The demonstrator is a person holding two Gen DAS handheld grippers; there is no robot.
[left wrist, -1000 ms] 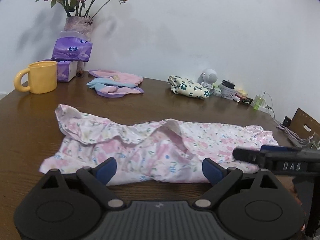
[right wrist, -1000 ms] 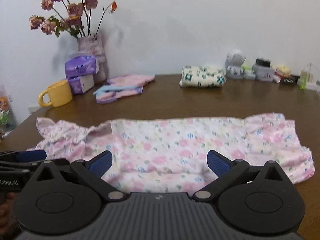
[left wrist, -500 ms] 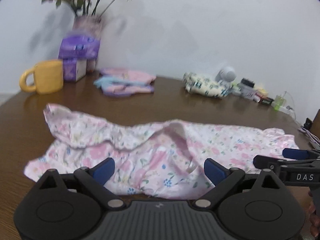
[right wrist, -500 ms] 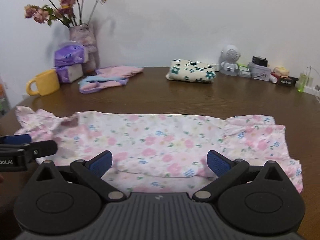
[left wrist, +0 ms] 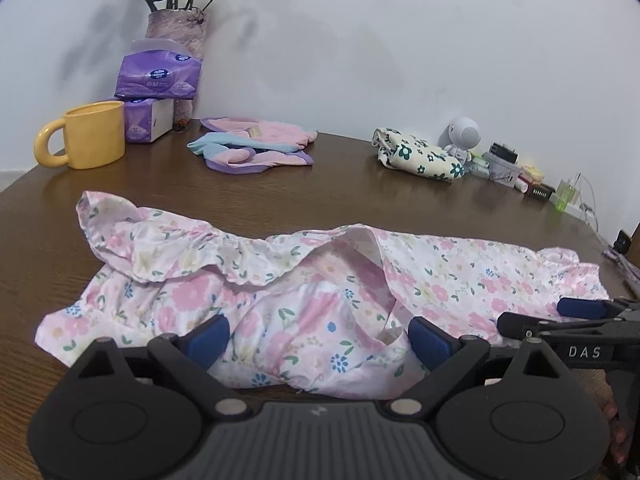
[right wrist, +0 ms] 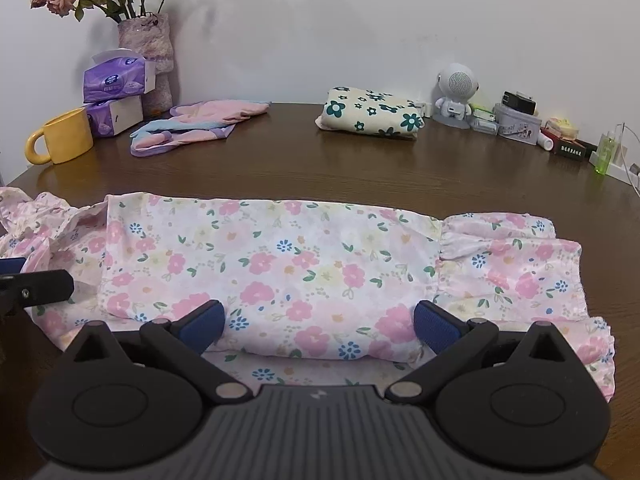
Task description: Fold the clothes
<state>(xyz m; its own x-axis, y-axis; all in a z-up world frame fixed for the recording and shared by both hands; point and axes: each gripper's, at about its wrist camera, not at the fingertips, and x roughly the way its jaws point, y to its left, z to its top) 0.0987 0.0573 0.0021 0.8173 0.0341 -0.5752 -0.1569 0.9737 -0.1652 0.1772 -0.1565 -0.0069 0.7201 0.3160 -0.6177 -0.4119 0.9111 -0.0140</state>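
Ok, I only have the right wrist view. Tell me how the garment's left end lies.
Observer: Rumpled. In the left wrist view, the floral garment has a ruffled edge bunched into a ridge across that end.
Operator: Report the left tongs.
Observer: The left tongs are open, straddling the near hem and gripping nothing.
Operator: Now describe my tongs from that side.
Observer: The right tongs reach in sideways, low over the garment's right corner, and are open.
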